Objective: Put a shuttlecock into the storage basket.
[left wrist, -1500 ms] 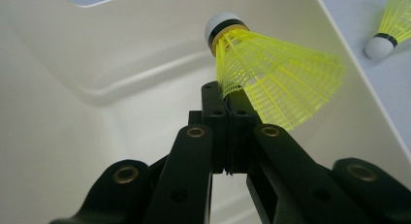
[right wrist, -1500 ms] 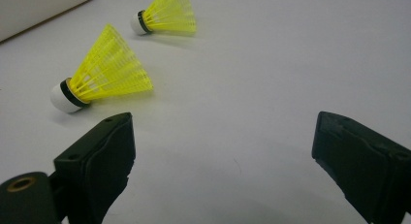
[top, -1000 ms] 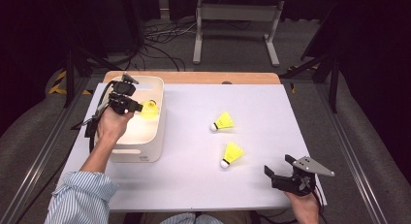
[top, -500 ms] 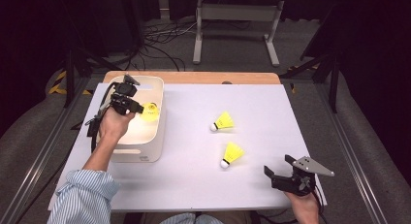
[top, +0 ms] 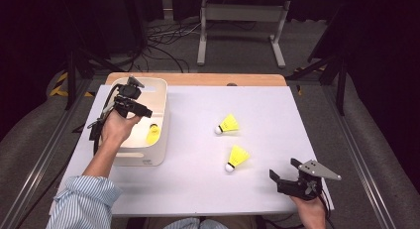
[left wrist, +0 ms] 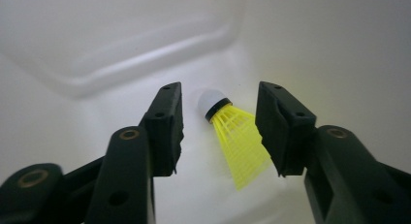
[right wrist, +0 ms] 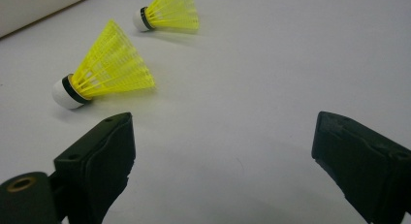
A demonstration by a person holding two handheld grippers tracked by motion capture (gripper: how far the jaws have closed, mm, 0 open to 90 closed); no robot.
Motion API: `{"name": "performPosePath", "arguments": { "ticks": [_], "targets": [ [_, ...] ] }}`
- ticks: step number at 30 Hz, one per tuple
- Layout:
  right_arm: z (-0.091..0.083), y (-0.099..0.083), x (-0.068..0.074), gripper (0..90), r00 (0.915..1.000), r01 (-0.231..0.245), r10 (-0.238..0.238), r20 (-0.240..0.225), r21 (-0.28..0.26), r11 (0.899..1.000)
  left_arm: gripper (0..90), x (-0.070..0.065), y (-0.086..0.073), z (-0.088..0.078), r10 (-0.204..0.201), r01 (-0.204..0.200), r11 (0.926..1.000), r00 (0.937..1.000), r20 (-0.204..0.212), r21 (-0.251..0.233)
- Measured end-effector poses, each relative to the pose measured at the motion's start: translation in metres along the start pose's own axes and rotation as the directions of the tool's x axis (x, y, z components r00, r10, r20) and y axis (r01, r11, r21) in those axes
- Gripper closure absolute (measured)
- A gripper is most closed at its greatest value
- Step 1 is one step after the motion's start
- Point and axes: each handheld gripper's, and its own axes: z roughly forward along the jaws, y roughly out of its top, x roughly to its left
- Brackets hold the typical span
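Left gripper (top: pixel 148 111) hangs inside the white bin (top: pixel 158 85), jaws just opened, pads clear of the shuttlecock on the bin floor (left wrist: pixel 235 136) lying between them; bin walls close it in on all sides, way out is up. Right gripper (top: pixel 286 170) sits at the near right corner of the white board (top: pixel 198 189), jaws wide with bare board between them; nearer shuttlecock (right wrist: pixel 104 71) lies just ahead to its left, farther shuttlecock (right wrist: pixel 167 11) beyond, open board between and around them

Blue-and-white striped sleeve (top: pixel 84 201); both black tools have brass-ringed screw holes, the right tool (top: pixel 286 175) a grey plate.
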Motion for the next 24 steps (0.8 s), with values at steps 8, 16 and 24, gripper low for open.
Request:
{"name": "performPosePath", "arguments": {
  "ticks": [8, 16, 24],
  "targets": [
    [0.0, 0.0, 0.0, 9.2, 1.0, 0.001, -0.001, 0.0, -0.002, 1.0, 38.2, -0.004, -0.003, -0.007, 0.017, -0.018, 0.9995, 0.9998, -0.01, -0.028],
    [0.0, 0.0, -0.001, 9.2, 1.0, -0.006, 0.006, 0.002, -0.003, 1.0, 35.4, -0.008, -0.005, -0.011, 0.027, -0.027, 0.9992, 0.9996, -0.002, -0.031],
    [-0.001, 0.0, 0.001, 9.1, 0.9999, -0.008, 0.008, 0.006, -0.007, 1.0, 34.7, -0.009, -0.008, -0.016, 0.042, -0.042, 0.9983, 0.9991, 0.006, -0.041]
  ]
}}
